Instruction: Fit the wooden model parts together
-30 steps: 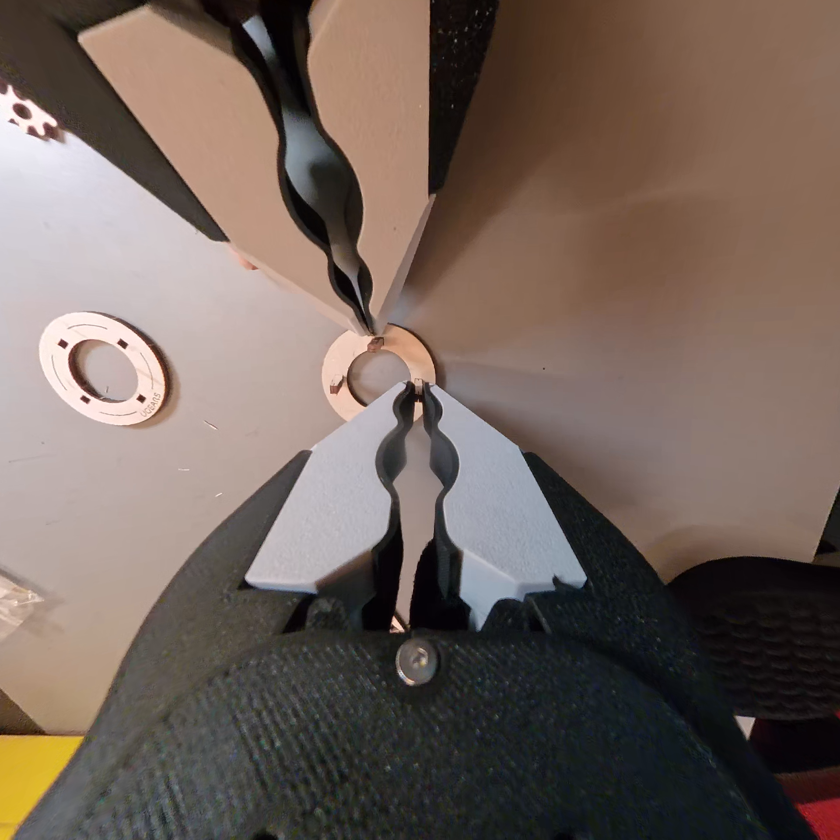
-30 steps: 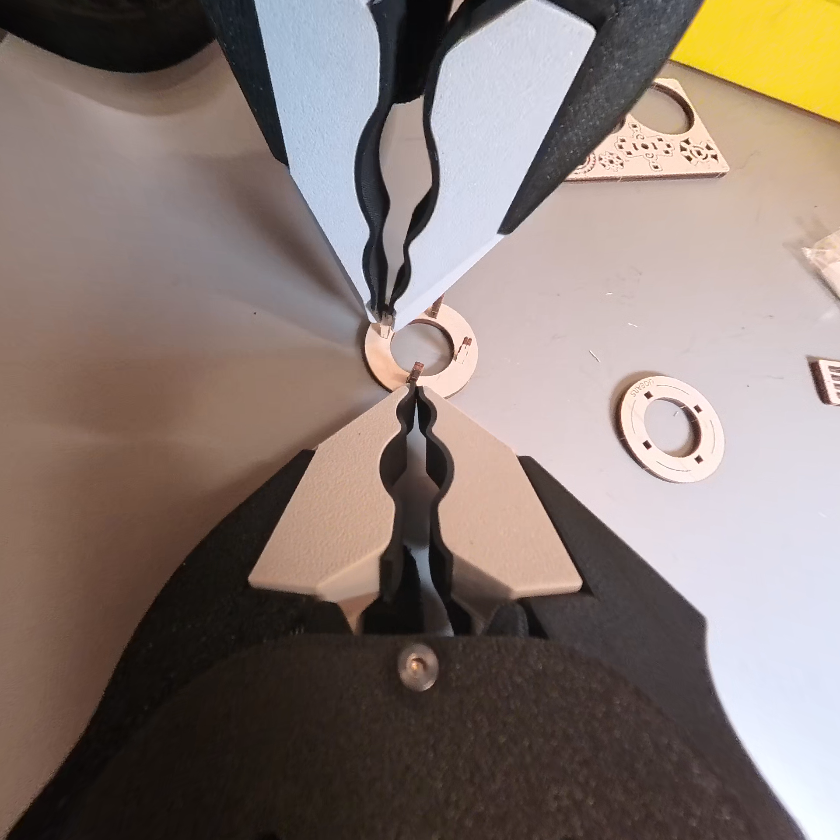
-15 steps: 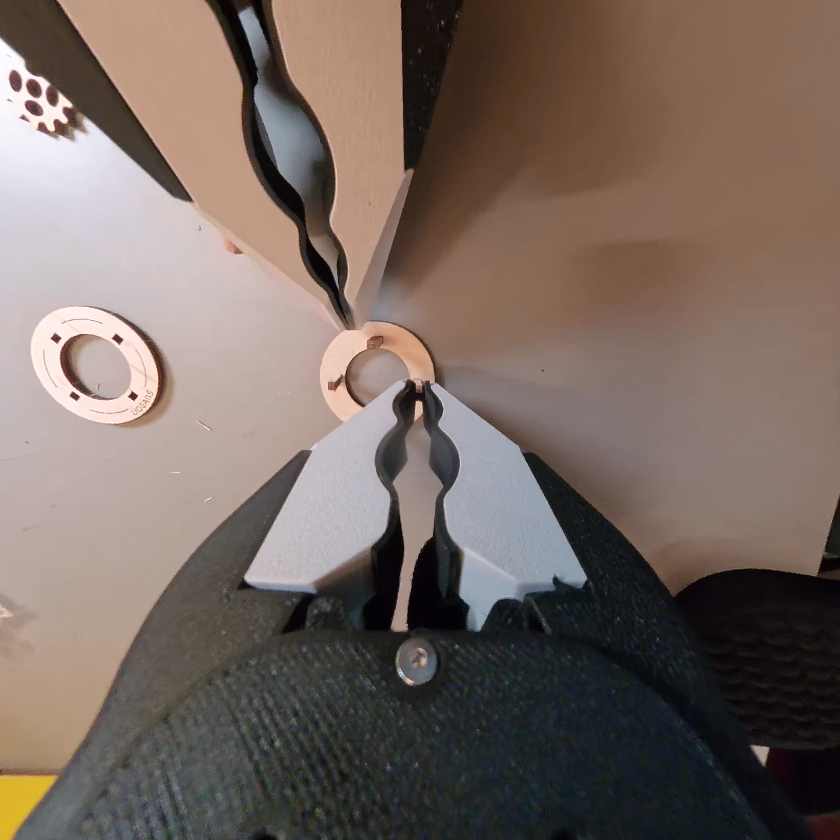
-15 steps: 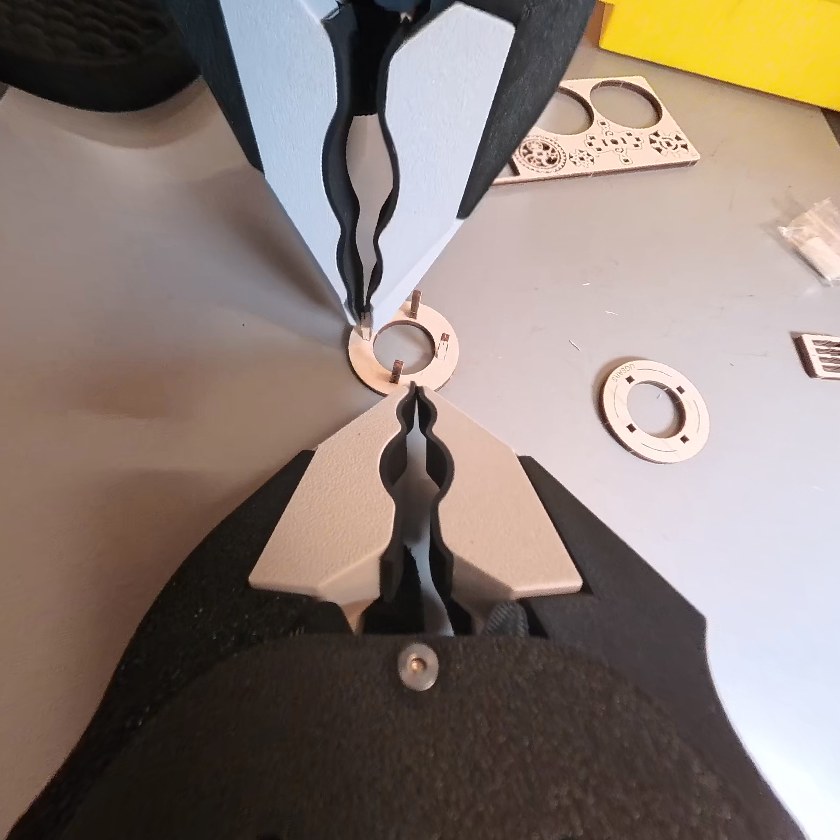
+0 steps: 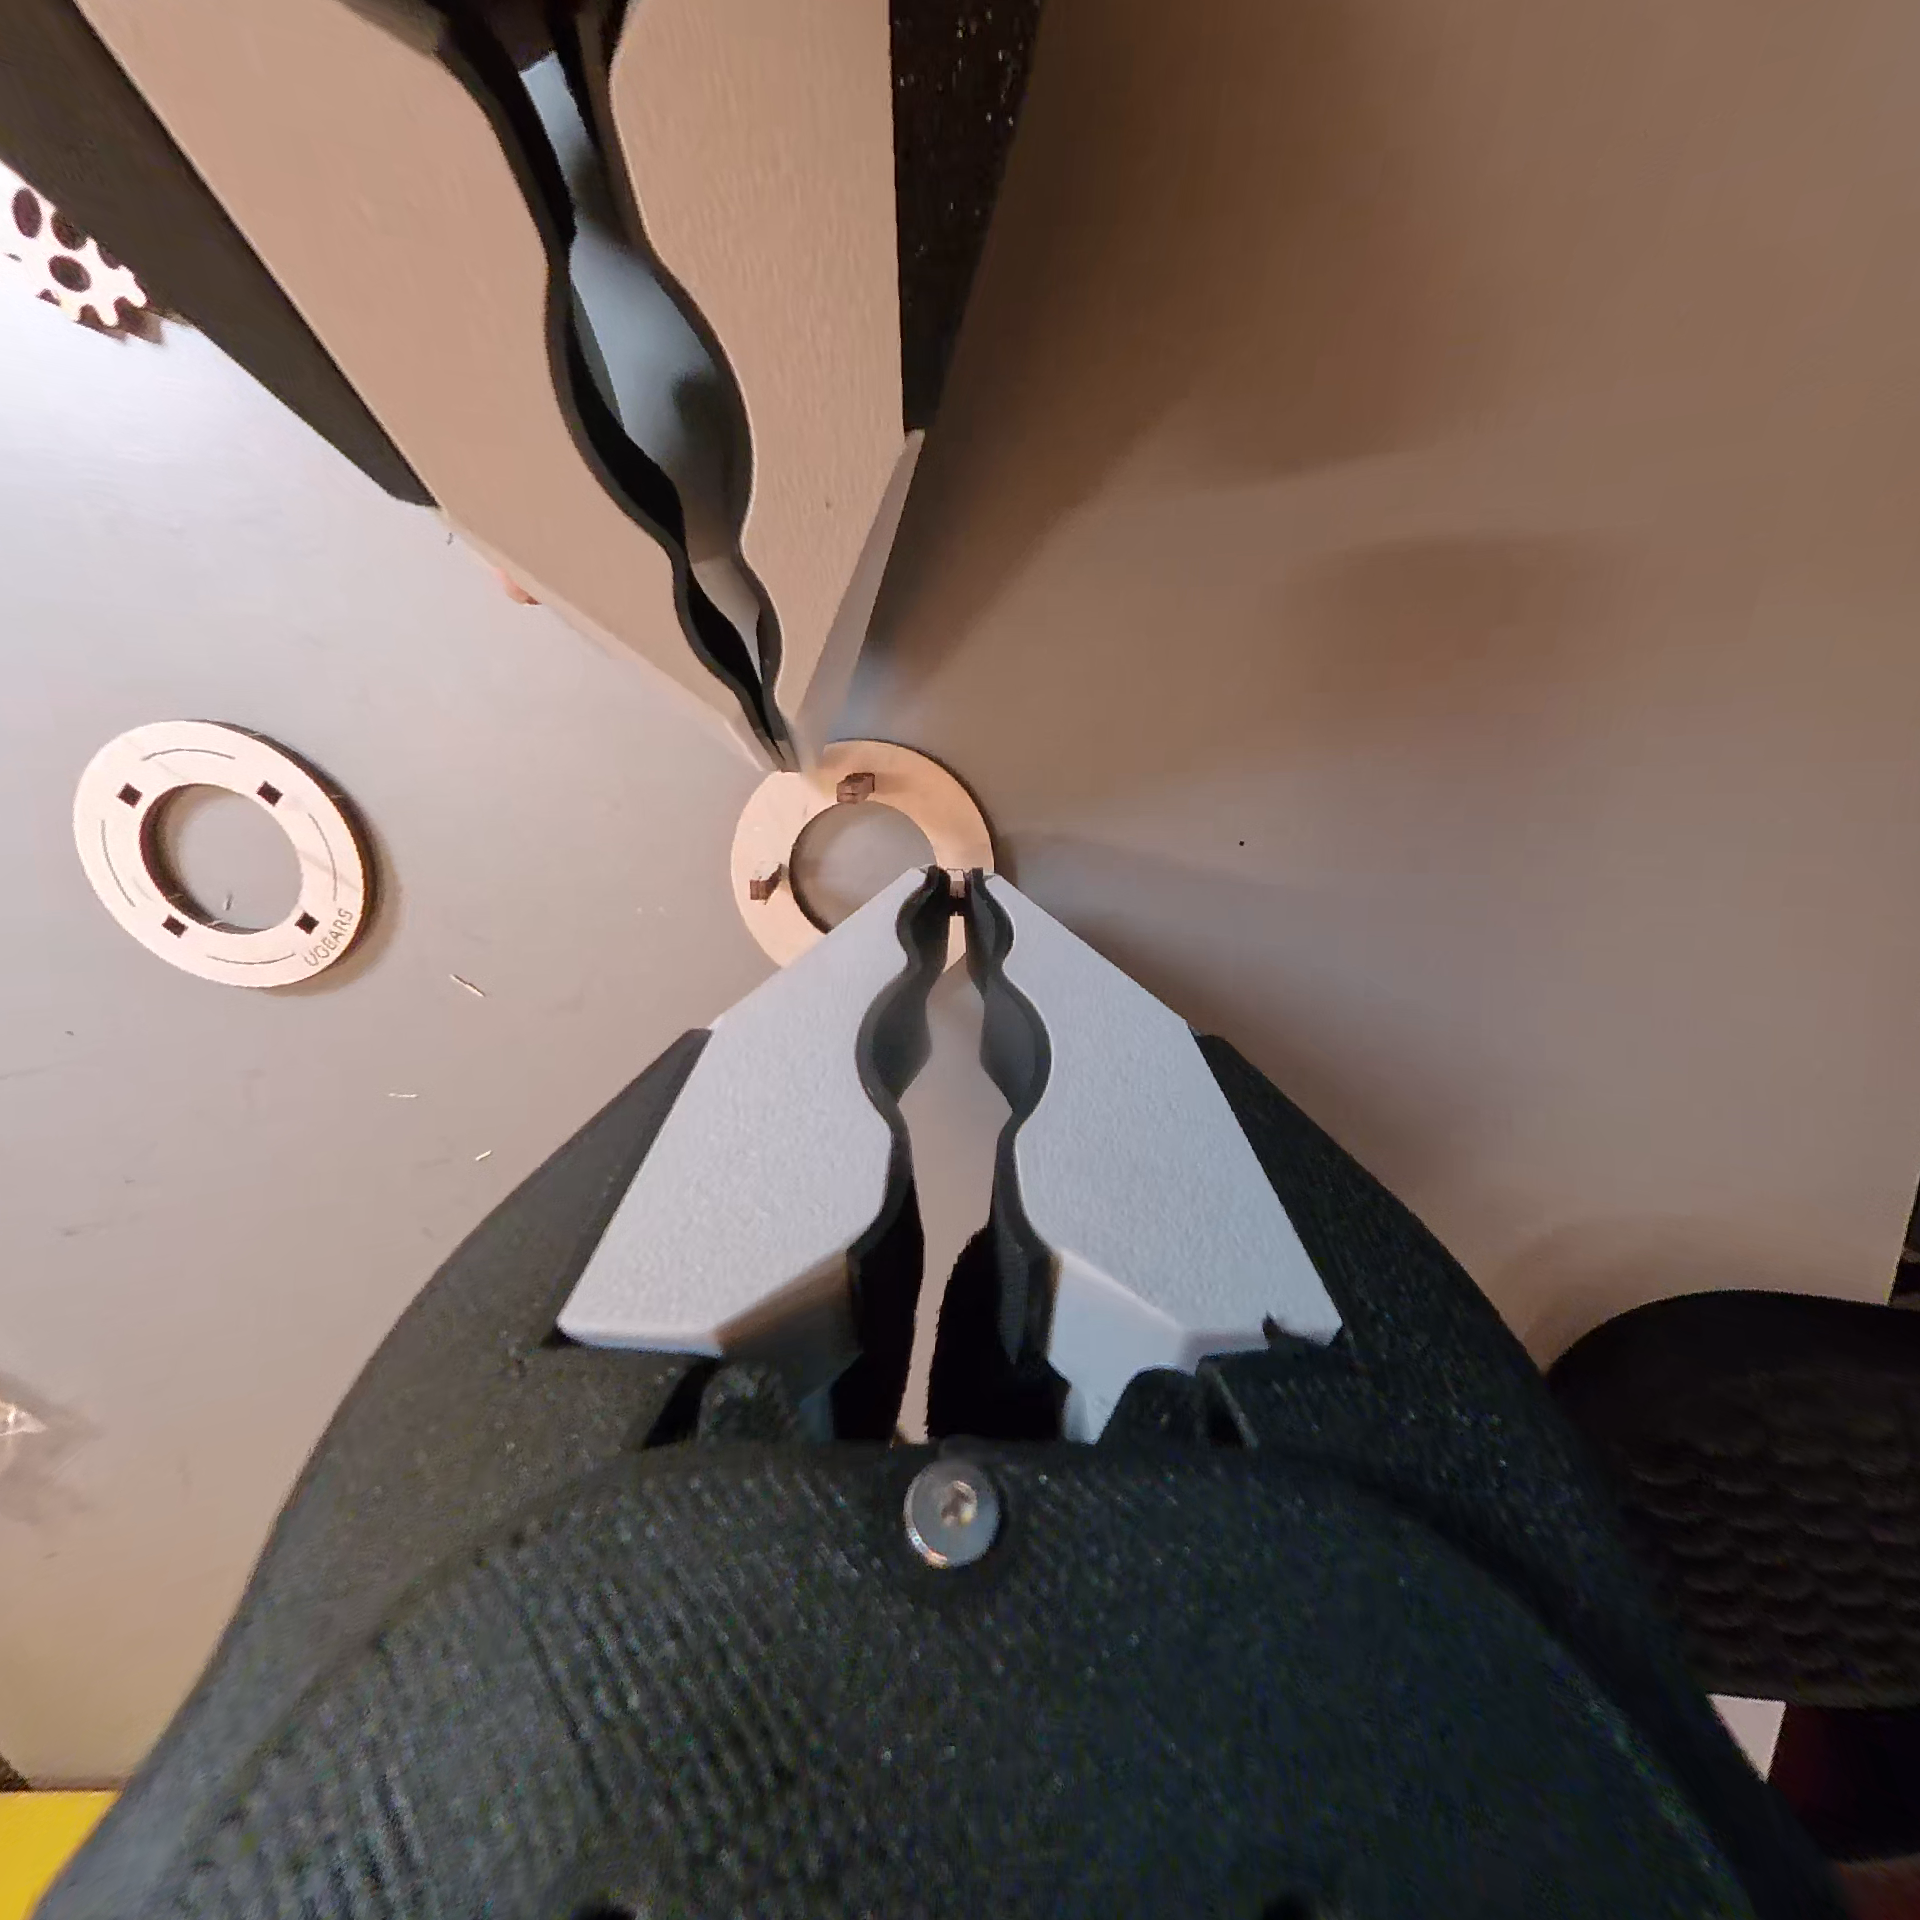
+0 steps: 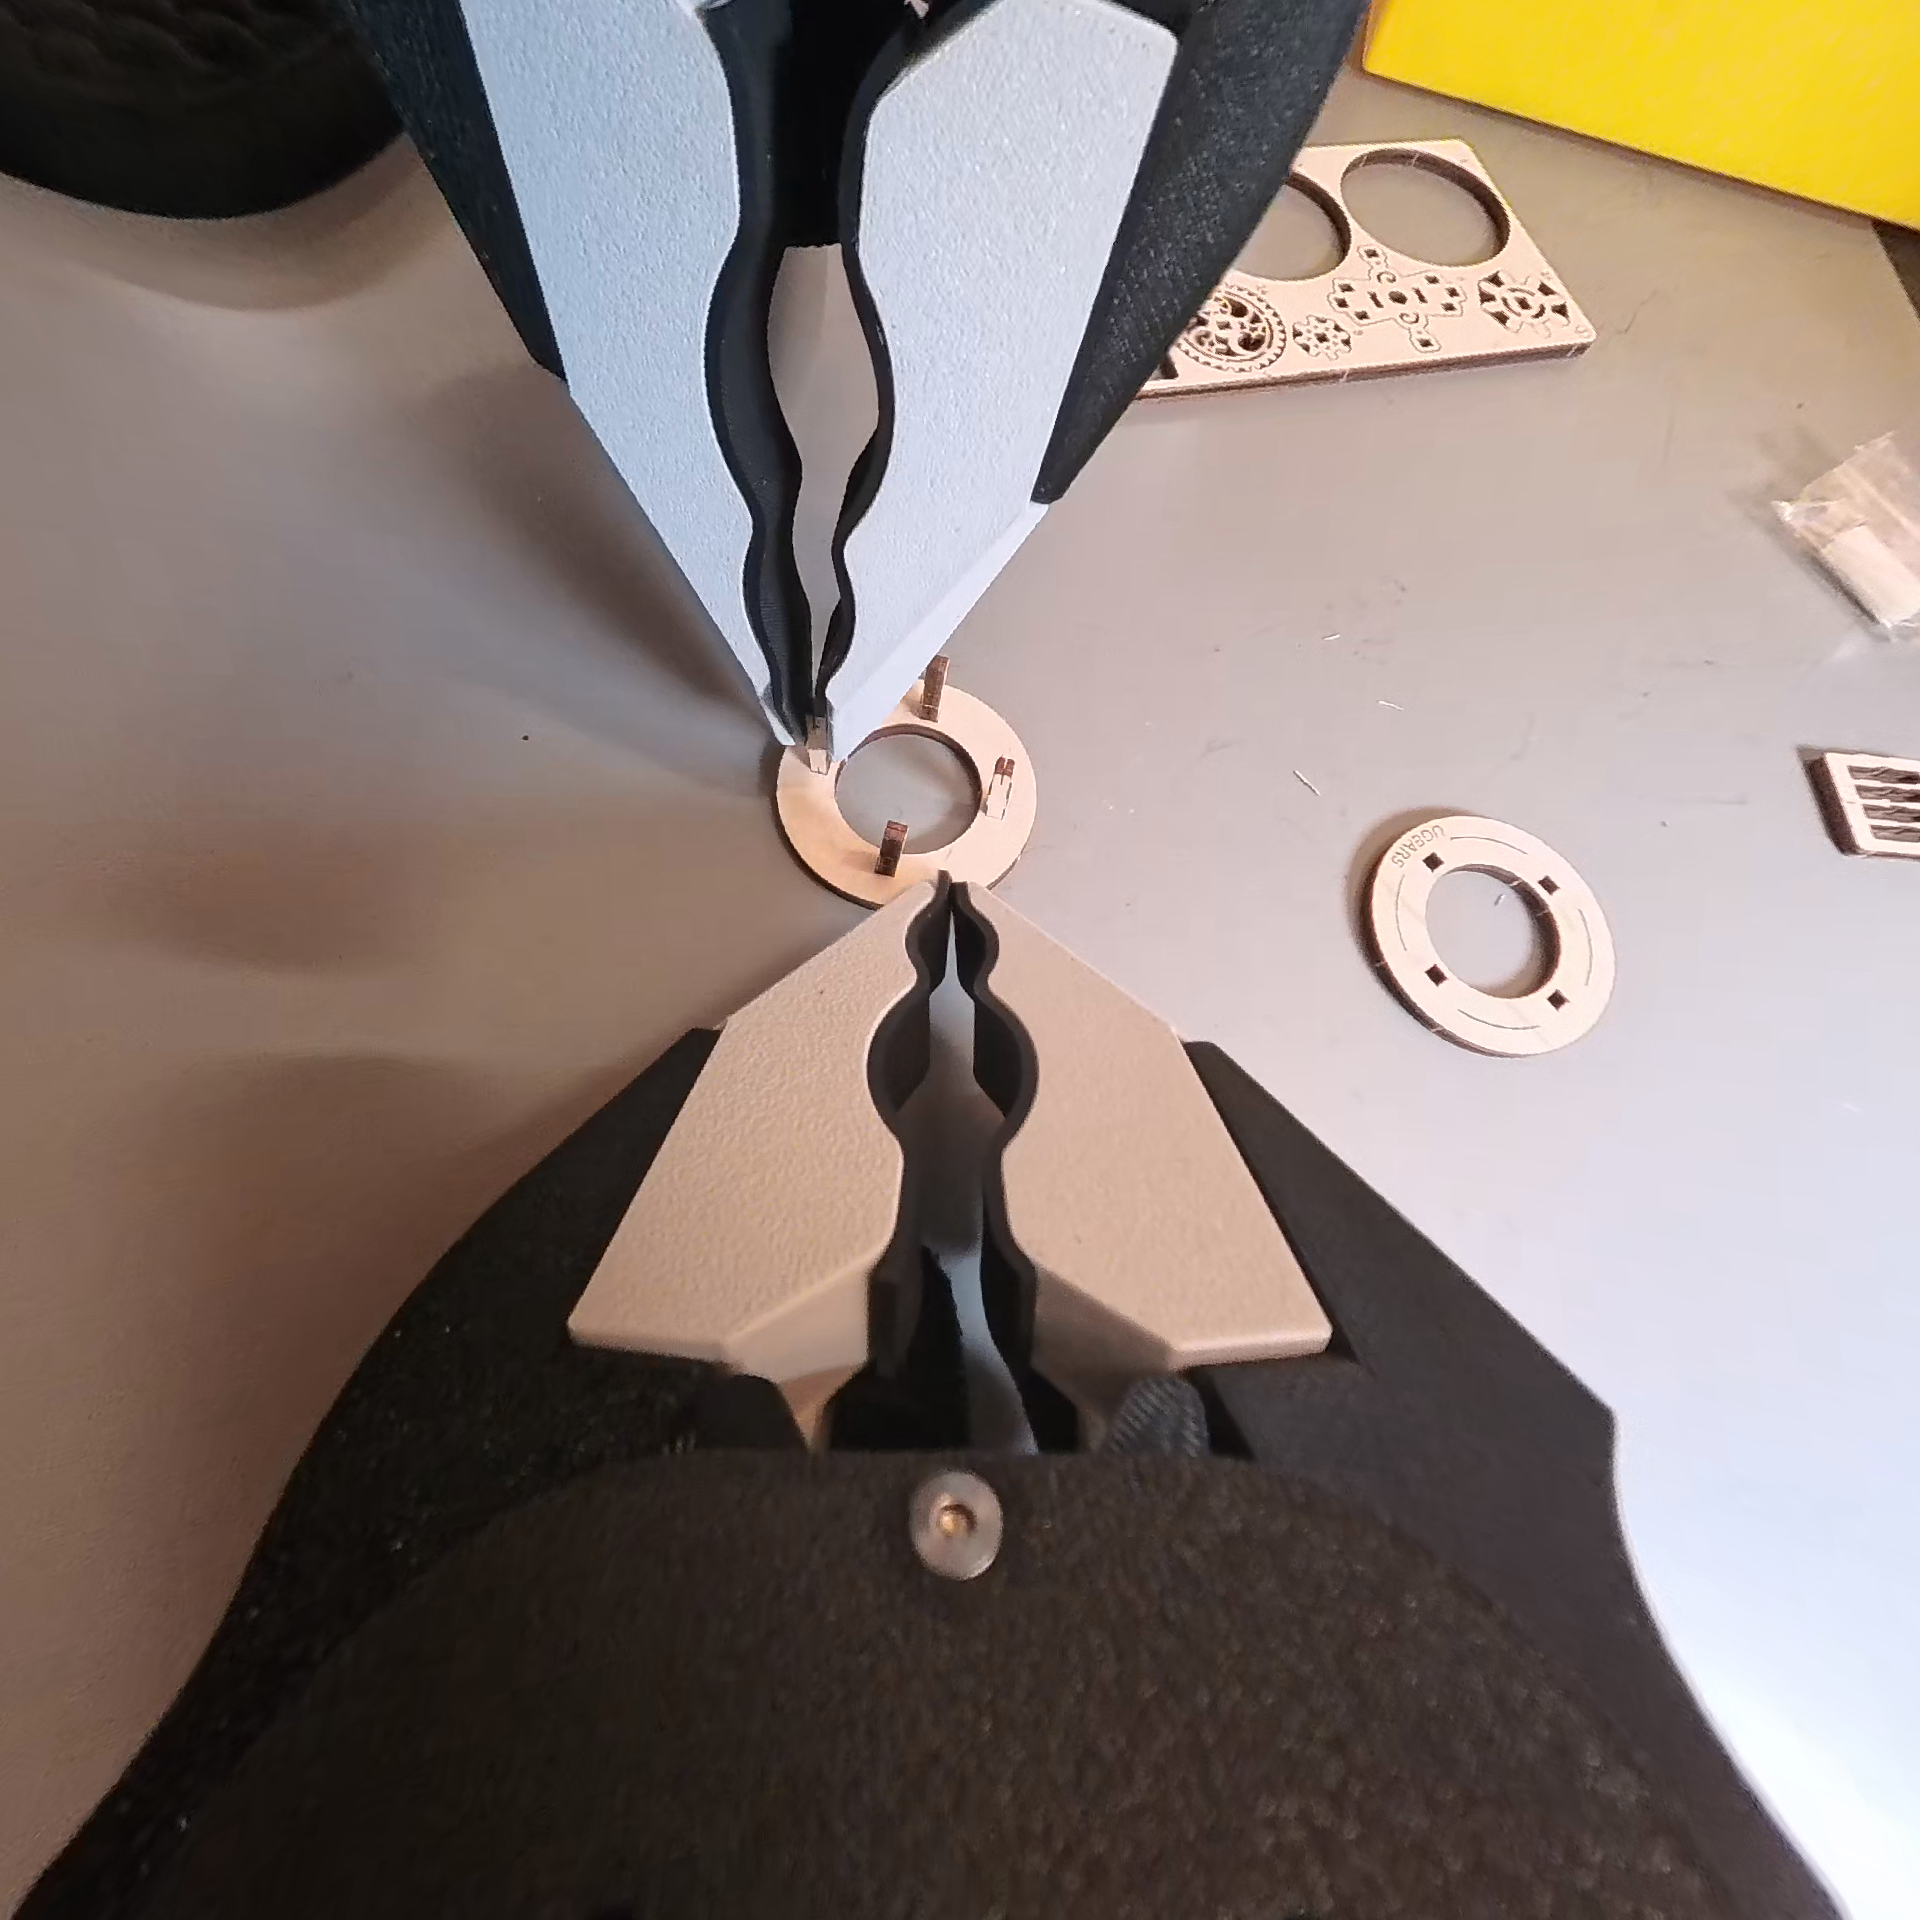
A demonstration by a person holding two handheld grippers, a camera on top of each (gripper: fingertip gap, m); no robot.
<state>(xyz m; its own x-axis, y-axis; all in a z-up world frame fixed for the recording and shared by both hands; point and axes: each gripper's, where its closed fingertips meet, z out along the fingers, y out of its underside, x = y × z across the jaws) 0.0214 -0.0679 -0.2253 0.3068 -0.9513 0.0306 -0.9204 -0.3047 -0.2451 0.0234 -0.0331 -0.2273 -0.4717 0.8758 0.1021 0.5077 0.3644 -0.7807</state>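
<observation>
A small wooden ring (image 6: 907,812) is lying flat on the grey worktop (image 6: 1299,644), with little wooden pegs (image 6: 891,844) standing upright in its slots. The left gripper (image 5: 956,879) is pinching one peg at the ring's edge, its jaws clamped on it. The right gripper (image 6: 945,891) is hovering just beside the ring's opposite edge, jaws together and empty. A second ring (image 6: 1486,948) (four square slots, bare) is lying well apart, with a cut-out parts sheet (image 6: 1382,281) beyond.

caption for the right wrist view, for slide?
Left gripper pinches a peg on the wooden ring; right gripper, shut, at its near edge.
</observation>
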